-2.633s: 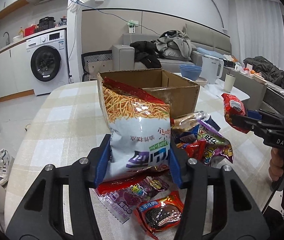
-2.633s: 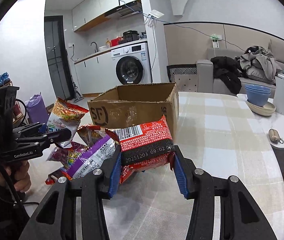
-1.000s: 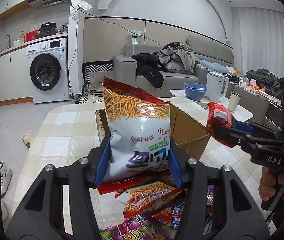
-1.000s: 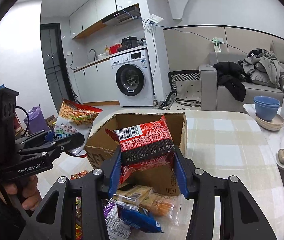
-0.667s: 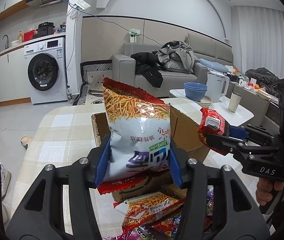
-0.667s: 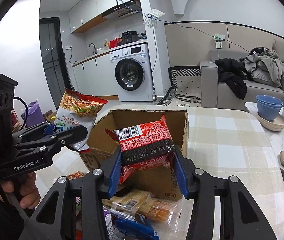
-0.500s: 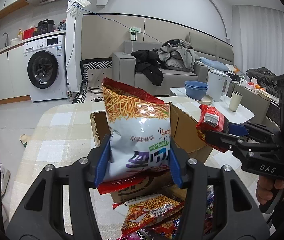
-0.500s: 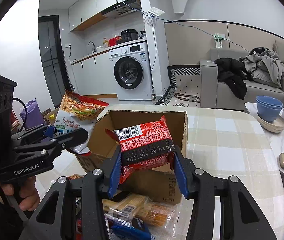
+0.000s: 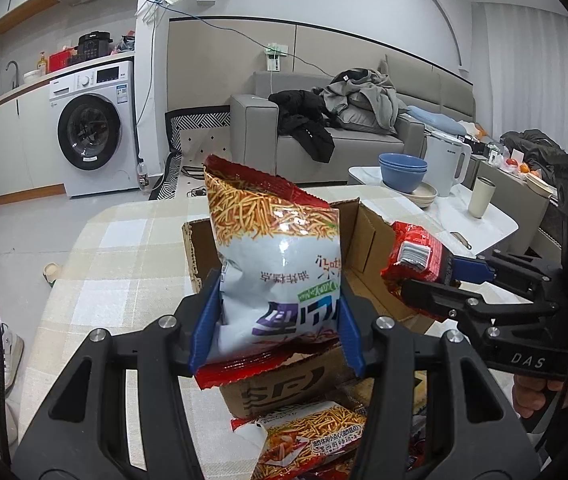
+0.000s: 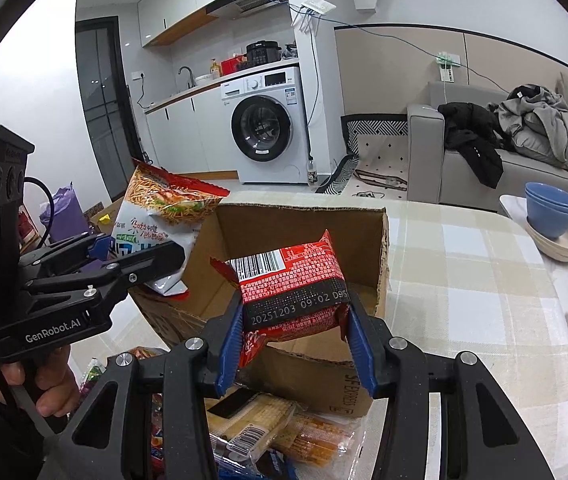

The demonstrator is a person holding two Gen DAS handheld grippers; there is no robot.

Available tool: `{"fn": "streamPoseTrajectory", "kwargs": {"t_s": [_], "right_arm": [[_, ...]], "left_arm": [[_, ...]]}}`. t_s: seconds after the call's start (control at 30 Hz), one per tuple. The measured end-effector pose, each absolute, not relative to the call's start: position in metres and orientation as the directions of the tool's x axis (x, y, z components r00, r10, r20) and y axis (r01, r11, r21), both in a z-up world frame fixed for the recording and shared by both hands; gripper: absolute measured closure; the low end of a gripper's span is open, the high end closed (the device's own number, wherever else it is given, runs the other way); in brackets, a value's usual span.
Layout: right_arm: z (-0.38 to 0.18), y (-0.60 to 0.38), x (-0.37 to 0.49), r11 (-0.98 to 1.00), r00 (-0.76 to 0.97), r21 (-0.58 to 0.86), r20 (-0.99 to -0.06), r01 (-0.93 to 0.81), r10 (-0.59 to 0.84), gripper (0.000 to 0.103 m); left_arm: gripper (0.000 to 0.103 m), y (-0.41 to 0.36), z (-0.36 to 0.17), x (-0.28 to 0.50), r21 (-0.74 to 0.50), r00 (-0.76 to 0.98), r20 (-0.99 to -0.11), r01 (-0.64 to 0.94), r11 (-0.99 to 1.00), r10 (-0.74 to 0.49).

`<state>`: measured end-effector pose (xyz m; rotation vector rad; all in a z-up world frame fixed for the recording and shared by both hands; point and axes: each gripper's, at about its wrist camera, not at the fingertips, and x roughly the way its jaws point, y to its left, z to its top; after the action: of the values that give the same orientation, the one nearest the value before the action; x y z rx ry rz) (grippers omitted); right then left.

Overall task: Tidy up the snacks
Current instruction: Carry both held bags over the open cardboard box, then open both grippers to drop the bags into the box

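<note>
A lived-in home. A washing machine (image 9: 91, 130) sits under a kitchen counter (image 10: 187, 92); clothes (image 9: 360, 92) heap on a grey sofa (image 9: 336, 142).

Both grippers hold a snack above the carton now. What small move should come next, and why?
Probably lower the right gripper a little and release: its red packet already hangs over the open cardboard box, while the left gripper's chip bag sits near the box's edge.

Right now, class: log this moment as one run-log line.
left gripper: shut on chip bag | right gripper: shut on red packet | both above cardboard box

One cardboard box (image 10: 308, 236); two held snack bags: noodle-stick bag (image 9: 279, 264), red packet (image 10: 292, 288); two stacked blue bowls (image 9: 402, 166).
</note>
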<state>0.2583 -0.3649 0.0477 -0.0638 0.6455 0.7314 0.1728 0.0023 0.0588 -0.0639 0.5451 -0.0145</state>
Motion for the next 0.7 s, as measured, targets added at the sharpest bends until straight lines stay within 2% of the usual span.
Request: {"fn": "streamPoseTrajectory", "kwargs": {"t_s": [0.43, 0.7], "right_arm": [[0.036, -0.361, 0.257, 0.752, 0.53, 0.146, -0.624, -0.643, 0.575, 0.055], [0.031, -0.364, 0.256, 0.733, 0.491, 0.222, -0.615, -0.643, 0.617, 0.055]], "left_arm": [[0.054, 0.004, 0.037, 0.204, -0.059, 0.838, -0.545, 0.003, 0.998, -0.035], [0.053, 0.007, 0.033, 0.212, -0.056, 0.832, -0.553, 0.001, 0.998, -0.032]]}}
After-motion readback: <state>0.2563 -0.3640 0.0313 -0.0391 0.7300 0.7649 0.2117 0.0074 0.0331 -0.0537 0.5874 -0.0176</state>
